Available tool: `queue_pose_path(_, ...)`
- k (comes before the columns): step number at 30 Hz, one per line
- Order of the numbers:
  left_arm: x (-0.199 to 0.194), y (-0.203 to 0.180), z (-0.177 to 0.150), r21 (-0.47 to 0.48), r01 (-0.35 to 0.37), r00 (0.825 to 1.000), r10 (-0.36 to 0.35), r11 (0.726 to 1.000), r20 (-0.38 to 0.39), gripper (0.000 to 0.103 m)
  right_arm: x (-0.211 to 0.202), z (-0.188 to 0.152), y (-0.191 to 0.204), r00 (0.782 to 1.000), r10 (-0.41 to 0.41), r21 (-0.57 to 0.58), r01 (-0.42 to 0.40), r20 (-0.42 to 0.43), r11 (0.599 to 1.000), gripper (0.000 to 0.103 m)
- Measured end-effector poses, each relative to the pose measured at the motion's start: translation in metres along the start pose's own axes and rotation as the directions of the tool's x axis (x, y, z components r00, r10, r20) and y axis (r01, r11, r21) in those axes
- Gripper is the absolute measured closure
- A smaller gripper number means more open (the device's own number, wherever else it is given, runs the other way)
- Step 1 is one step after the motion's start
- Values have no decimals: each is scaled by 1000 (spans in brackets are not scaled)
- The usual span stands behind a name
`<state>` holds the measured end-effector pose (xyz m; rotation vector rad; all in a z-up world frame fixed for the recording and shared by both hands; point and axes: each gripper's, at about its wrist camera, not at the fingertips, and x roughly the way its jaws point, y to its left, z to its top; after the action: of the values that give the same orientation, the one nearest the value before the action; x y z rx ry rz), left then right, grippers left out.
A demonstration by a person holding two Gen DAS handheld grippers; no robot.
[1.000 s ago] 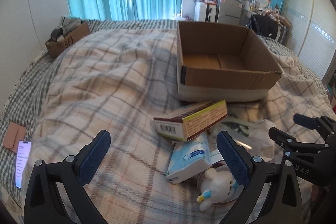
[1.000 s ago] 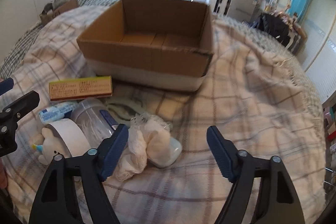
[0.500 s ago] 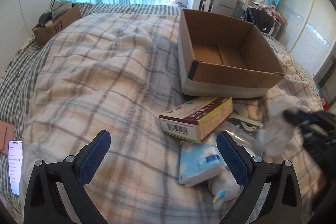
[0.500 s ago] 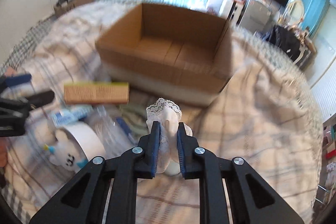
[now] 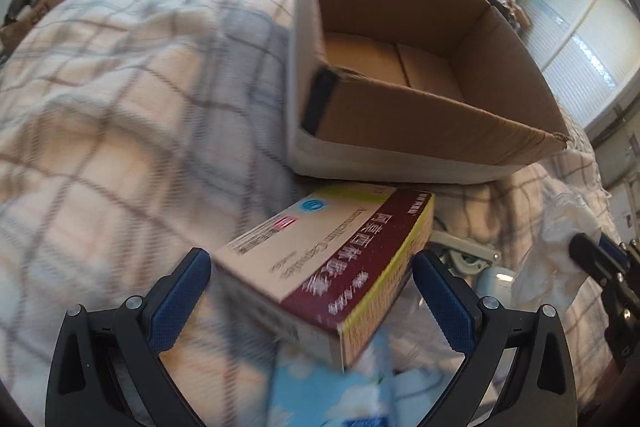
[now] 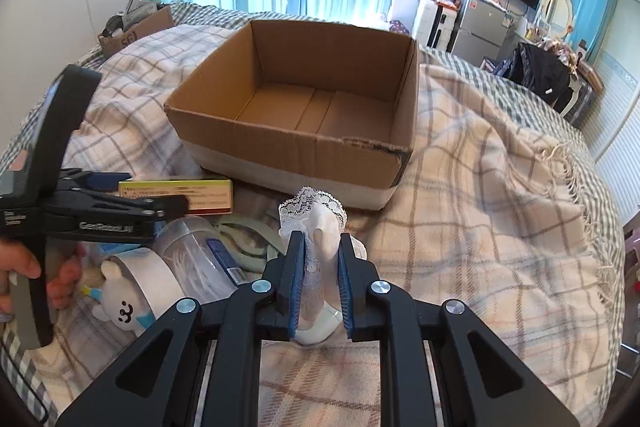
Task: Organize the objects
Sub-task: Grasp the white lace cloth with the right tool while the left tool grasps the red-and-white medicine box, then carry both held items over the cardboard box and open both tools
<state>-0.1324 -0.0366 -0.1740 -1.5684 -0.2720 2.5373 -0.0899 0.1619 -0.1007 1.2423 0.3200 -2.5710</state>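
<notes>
While the open brown cardboard box (image 6: pixel 304 115) on the plaid bed holds nothing, the right tongs (image 6: pixel 320 267) clamp a white lace-trimmed bundle (image 6: pixel 320 223) and the left tongs (image 5: pixel 312 291), spread apart, straddle a maroon-and-yellow medicine carton (image 5: pixel 336 267); all sorting remains.

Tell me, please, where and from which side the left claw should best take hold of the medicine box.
Probably across its two long sides, near the middle, coming in low from the near end. The medicine box lies flat but propped on the tissue pack, its length running away toward the carton. The open left claw already straddles its width, so it likely just needs to close.
</notes>
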Motion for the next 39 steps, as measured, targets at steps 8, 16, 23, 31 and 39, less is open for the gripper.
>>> queue_pose_path(8, -26, -12, -14, 44, 2, 999, -4, 999, 52, 11, -15, -7, -1, 1000, -1, 12, 1, 28, 1000, 88)
queue_pose_path(16, -83, -29, -38, 50, 2, 985, -11, 999, 173, 15, -56, -11, 1, 995, -38, 15, 37, 90, 999, 88)
queue_pose_path(23, -142, -39, -24, 68, -3, 948, -19, 998, 319, 19, -102, 11, 5, 979, -45, 7, 45, 197, 999, 88)
queue_pose_path(31, -172, -55, 23, 92, 7, 912, -44, 996, 408, 19, -118, 64, 7, 962, -36, -27, 45, 271, 999, 88)
queue_pose_path(39, -153, -73, 99, 116, -42, 892, -16, 992, 453, 19, -87, 137, -11, 960, -32, -27, 41, 278, 999, 88)
